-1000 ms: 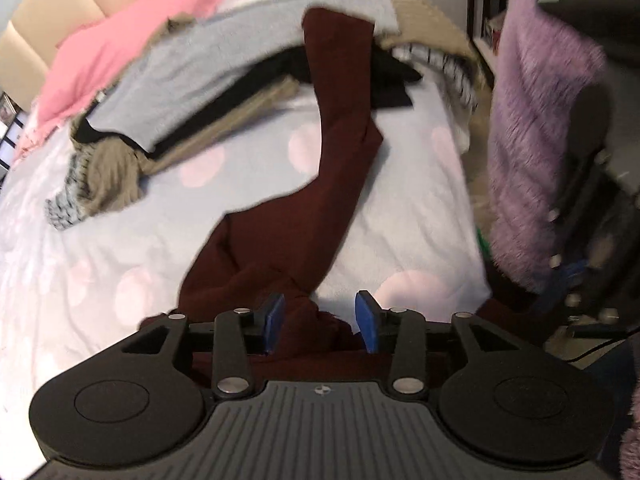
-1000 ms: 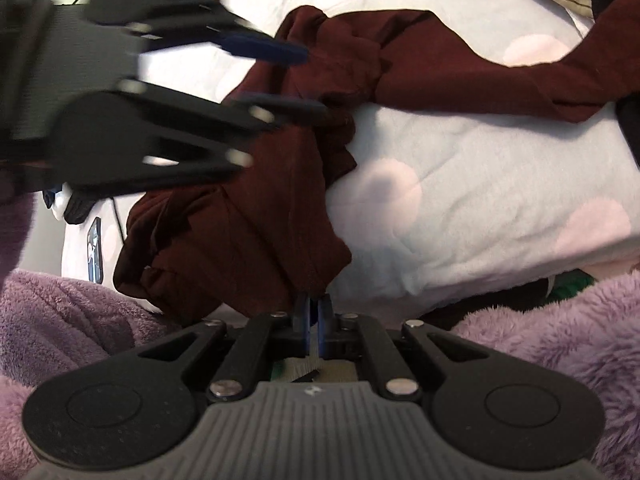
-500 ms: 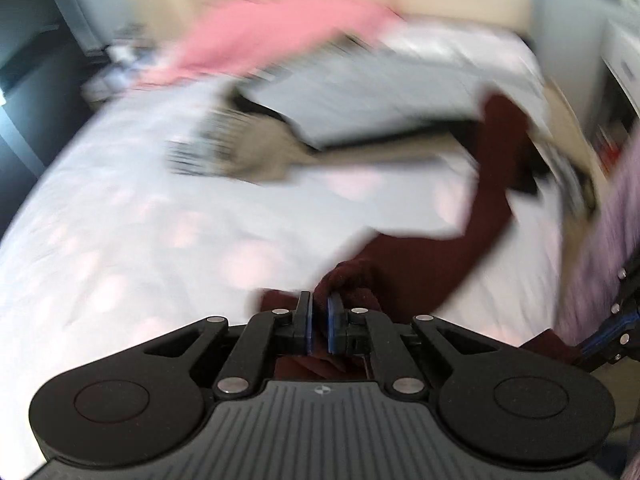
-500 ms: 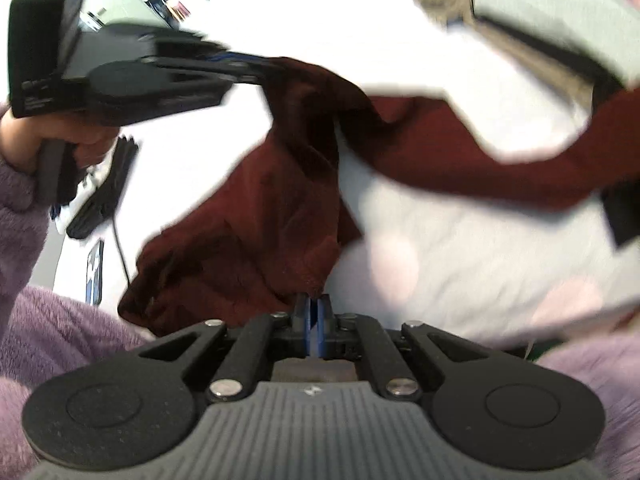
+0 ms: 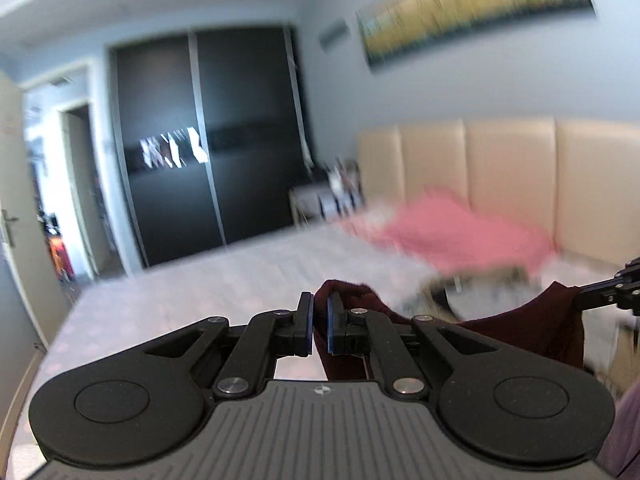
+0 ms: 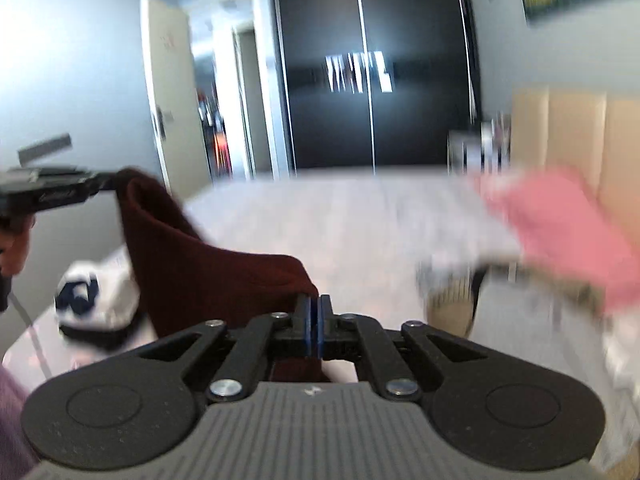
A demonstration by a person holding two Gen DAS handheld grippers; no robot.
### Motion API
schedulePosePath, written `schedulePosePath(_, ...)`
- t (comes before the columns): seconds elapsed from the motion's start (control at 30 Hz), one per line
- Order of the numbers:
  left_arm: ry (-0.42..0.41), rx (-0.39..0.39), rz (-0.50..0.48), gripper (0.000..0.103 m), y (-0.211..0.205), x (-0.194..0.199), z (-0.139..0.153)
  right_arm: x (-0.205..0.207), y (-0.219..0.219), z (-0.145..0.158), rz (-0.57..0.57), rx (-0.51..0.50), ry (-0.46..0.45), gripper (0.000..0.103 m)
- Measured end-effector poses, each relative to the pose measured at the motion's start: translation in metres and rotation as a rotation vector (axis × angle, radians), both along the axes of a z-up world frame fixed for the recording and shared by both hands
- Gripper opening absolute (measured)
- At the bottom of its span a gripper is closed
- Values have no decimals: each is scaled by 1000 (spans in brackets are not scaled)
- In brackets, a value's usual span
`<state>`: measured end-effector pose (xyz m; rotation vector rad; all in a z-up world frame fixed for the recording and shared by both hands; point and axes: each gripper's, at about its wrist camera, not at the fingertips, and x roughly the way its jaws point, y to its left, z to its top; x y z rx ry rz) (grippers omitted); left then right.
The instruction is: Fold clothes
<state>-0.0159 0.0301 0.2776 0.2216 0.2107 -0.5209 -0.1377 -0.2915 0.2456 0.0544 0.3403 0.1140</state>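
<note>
maroon garment held up btwn left gripper & right gripper, both clamped.

The right gripper is seen from behind, its blue-edged jaws pressed together on a corner of a dark red garment. The cloth is stretched up and to the left, where its other end is pinched by the left gripper, held in a hand at the frame's edge. A pale bed is spread out beyond (much of it blurred), with a pink cloth lying on it to the right. A dark sliding wardrobe and a partly open door are seen against the far wall.
</note>
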Motion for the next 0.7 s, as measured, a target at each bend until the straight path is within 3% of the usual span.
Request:
schedulePosePath(0.13,-114,-120,60,4,39,-43,48,-30,17,54,17,-41,-194,4)
schedulePosePath(0.3,-216,-169,98,4,54,-95,76,-71,34,100,28,-74,-379,4)
schedulePosePath(0.5,-307,-199,134,4,59,-144,84,-111,49,118,18,-107,-515,4)
schedulePosePath(0.7,-396,-214,162,4,56,-182,88,-146,57,130,53,-91,-595,4)
